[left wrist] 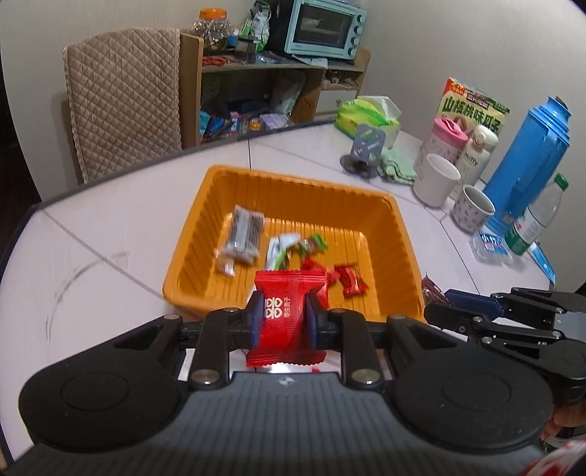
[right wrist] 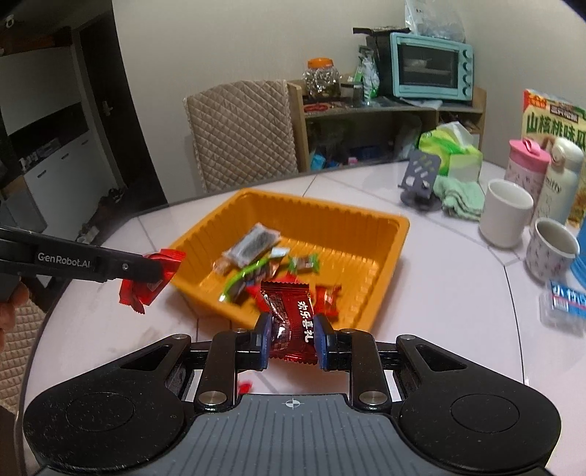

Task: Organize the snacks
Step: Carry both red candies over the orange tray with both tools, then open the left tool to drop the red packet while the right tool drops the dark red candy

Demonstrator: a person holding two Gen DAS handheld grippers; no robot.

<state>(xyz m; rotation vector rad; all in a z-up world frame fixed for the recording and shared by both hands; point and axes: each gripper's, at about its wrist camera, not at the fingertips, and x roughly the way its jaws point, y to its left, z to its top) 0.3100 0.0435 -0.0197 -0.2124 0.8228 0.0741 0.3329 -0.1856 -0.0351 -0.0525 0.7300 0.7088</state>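
Chair (left wrist: 124, 110): upper left of the left wrist view, quilted beige cover, behind the surface edge.
Surface (left wrist: 110, 234): pale, with thin seam lines and a dark scuff arc at the left.
Left gripper (left wrist: 282, 321): lower centre of its own view; jaws narrow, clamped on the bright red packet (left wrist: 287, 315), which stands upright between the blue pads, white print facing the camera. In the right wrist view the same gripper (right wrist: 157, 272) enters from the left edge, the packet (right wrist: 146, 282) at its tip, just left of the tray's near corner.
Orange tray (left wrist: 366, 205): centre of both views, ribbed walls, resting on the surface.
Tray contents: a dark striped packet (left wrist: 243, 234) at the left of the floor; green-and-white wrappers (left wrist: 293, 249) mid-floor; small red candies (left wrist: 349, 280) toward the near wall. Slightly blurred.
Right gripper (right wrist: 291, 338): lower centre of its own view; jaws narrow, holding a dark red packet (right wrist: 293, 318) with white characters, in front of the tray's near wall. In the left wrist view it (left wrist: 454, 296) comes in from the right edge, beside the tray's near right corner.
Shelf unit (left wrist: 263, 95): upper centre, cluttered, a teal toaster oven (left wrist: 322, 29) on top.
Right of the surface: tissue pack (left wrist: 366, 115), white mug (left wrist: 436, 183), patterned cup (left wrist: 472, 212), blue thermos (left wrist: 531, 157), clear bottle (left wrist: 538, 219).
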